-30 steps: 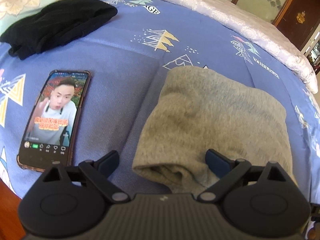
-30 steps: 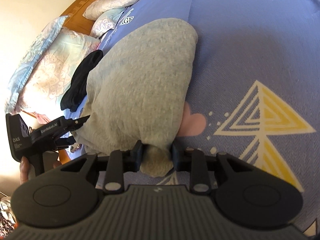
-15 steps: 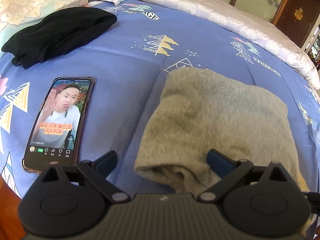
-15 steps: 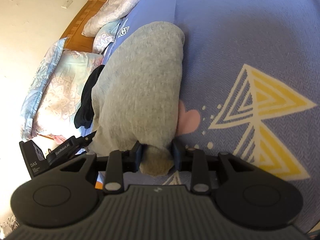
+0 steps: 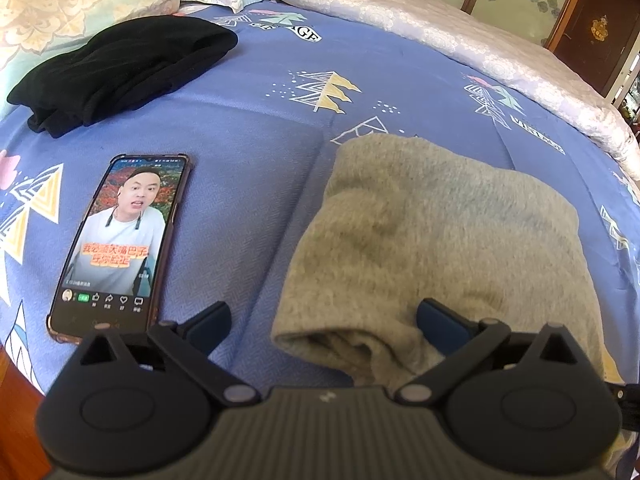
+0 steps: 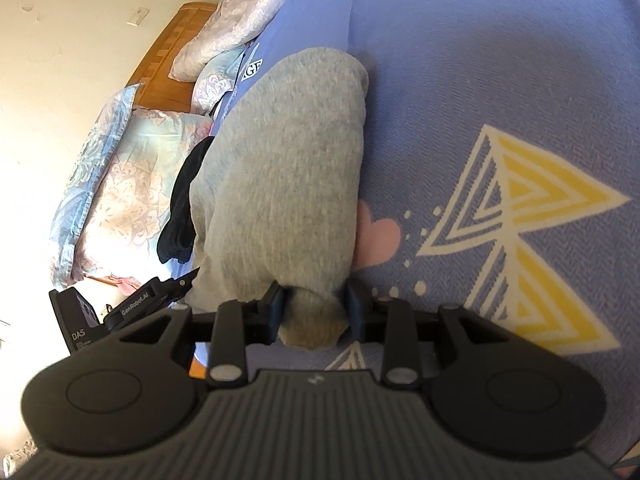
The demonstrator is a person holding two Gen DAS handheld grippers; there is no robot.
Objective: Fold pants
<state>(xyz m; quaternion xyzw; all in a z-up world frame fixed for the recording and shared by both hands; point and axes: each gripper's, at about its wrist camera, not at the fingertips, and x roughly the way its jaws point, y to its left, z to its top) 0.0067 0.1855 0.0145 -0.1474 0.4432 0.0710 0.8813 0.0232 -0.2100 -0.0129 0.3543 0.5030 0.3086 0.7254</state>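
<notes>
The grey pants (image 5: 432,240) lie folded into a thick bundle on the blue patterned bedsheet (image 5: 248,136). My left gripper (image 5: 324,326) is open, with the bundle's near corner lying between its spread fingers. In the right wrist view the pants (image 6: 280,184) stretch away from me. My right gripper (image 6: 314,308) is shut on the near end of the pants, a fold bunched between its pads. The left gripper's body (image 6: 120,312) shows at the left of that view.
A phone (image 5: 120,244) with a lit screen lies face up left of the pants near the bed's edge. A black folded garment (image 5: 120,68) lies at the far left by pillows (image 5: 72,4). A pale quilt (image 5: 440,36) runs along the far side. A wooden headboard (image 6: 168,56) shows in the right view.
The left gripper has drawn back and risen slightly, staying open. The right gripper has kept its hold and tilted, so the pants look longer and narrower in its view.
</notes>
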